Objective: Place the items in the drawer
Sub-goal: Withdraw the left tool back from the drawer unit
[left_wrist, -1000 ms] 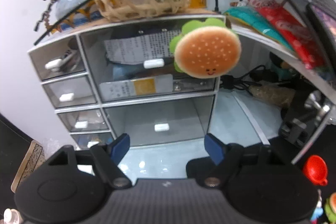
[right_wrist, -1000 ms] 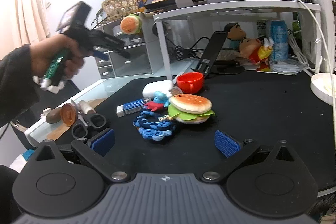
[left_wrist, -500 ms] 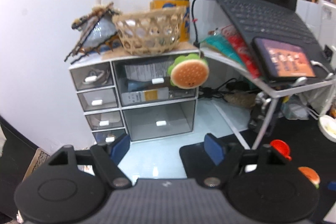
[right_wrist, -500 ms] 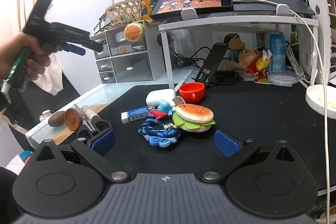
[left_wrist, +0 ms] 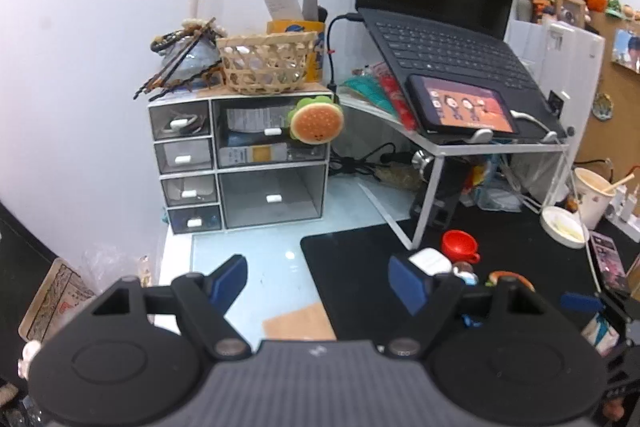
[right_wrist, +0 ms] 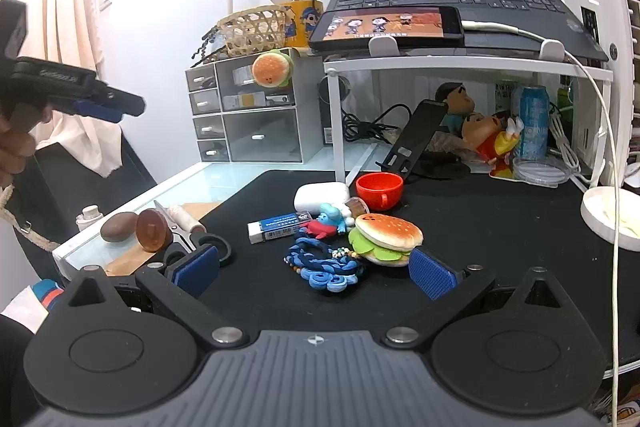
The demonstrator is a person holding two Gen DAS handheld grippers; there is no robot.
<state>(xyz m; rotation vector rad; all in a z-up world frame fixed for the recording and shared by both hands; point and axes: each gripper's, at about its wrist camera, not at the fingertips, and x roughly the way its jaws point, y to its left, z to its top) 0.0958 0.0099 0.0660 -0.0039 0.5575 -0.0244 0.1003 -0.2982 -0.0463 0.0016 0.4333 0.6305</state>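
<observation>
The drawer unit (left_wrist: 244, 163) stands at the back left of the desk, against the wall, every front flush with its frame, and the loose items lie together on the black mat (right_wrist: 460, 227): a toy burger (right_wrist: 386, 239), a blue braided cord (right_wrist: 324, 265), an eraser (right_wrist: 280, 225), a white case (right_wrist: 320, 195), a red cup (right_wrist: 379, 190) and a small blue figure (right_wrist: 328, 221). The right gripper (right_wrist: 314, 271) has its pads spread wide and empty, with the cord and burger lying just ahead between them; the eraser's long axis runs roughly crosswise to the fingers. The left gripper (left_wrist: 318, 283) is also wide and empty, held well back from the drawers and pointing toward them over the glass desk edge, so it is the nearer one to the drawers and the right is the nearer one to the items. With all drawers closed and items on the mat, the scene fits either an opening to come or some things already stowed. The left view shows the drawer fronts square on, with their white pulls and a burger magnet (left_wrist: 316, 125) on the upper large one; the right view shows the items plainly, which the left gripper's body largely hides.
</observation>
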